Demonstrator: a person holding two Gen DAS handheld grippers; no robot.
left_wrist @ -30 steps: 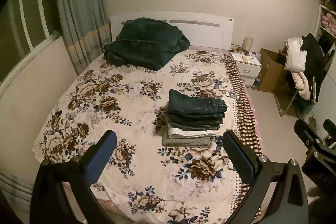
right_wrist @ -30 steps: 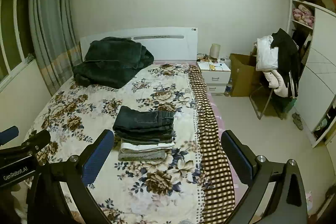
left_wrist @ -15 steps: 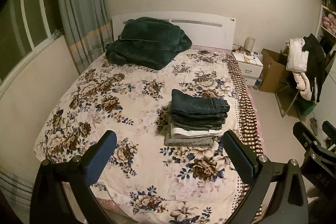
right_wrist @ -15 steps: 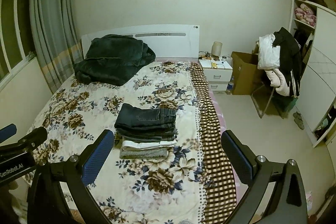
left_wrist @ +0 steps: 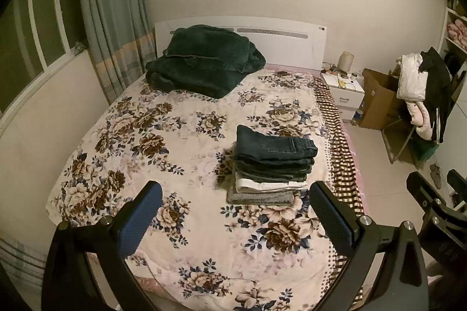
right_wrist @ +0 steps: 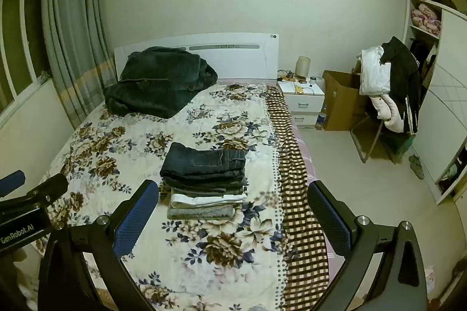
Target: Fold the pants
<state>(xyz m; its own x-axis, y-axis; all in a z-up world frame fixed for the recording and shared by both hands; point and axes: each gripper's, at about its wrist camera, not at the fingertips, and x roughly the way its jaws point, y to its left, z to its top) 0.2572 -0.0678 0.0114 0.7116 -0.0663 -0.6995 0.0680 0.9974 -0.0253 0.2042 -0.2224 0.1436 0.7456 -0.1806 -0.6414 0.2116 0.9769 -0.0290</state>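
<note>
A stack of folded pants [left_wrist: 271,165] lies on the floral bed cover [left_wrist: 163,141], dark jeans on top, white and grey pairs below. It also shows in the right wrist view [right_wrist: 204,179]. My left gripper [left_wrist: 233,211] is open and empty, held back from the foot of the bed. My right gripper [right_wrist: 233,211] is open and empty too, off the bed's near right side. The left gripper's body shows at the left edge of the right wrist view [right_wrist: 26,203]; the right gripper's body shows at the right edge of the left wrist view [left_wrist: 432,203].
A dark green blanket [left_wrist: 204,60] is heaped by the white headboard [left_wrist: 286,39]. A nightstand [right_wrist: 300,98], a cardboard box [right_wrist: 338,101] and a chair piled with clothes [right_wrist: 391,89] stand right of the bed. Curtains and a window are on the left.
Both grippers have drawn back and risen slightly, so the bed and the stack sit a little farther off in view. Both stay open and empty.
</note>
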